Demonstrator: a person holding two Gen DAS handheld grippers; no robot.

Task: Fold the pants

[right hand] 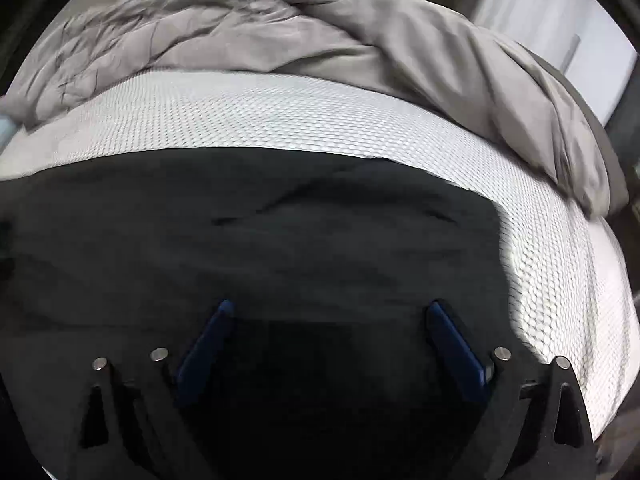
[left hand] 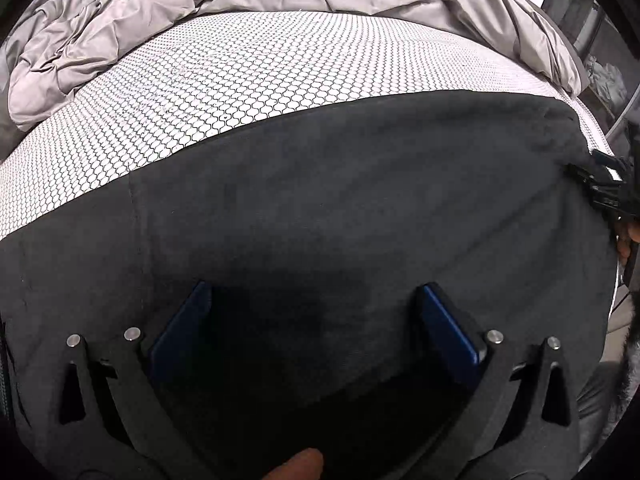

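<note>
Dark grey pants [left hand: 320,200] lie spread flat on a bed with a white, black-patterned mattress cover [left hand: 208,80]. My left gripper [left hand: 316,296] hovers low over the near part of the pants, open, its blue pads [left hand: 184,328] wide apart with only cloth beneath them. In the right wrist view the pants [right hand: 260,232] fill the lower half, with a few shallow wrinkles. My right gripper [right hand: 330,312] is open over them, nothing between its blue pads [right hand: 456,344]. The right gripper [left hand: 608,188] also shows at the pants' right edge in the left wrist view.
A crumpled grey comforter [left hand: 160,12] is bunched along the far side of the bed [right hand: 400,52]. Bare mattress cover [right hand: 560,280] runs to the right of the pants, where the bed's edge falls away. A fingertip [left hand: 300,464] shows at the bottom.
</note>
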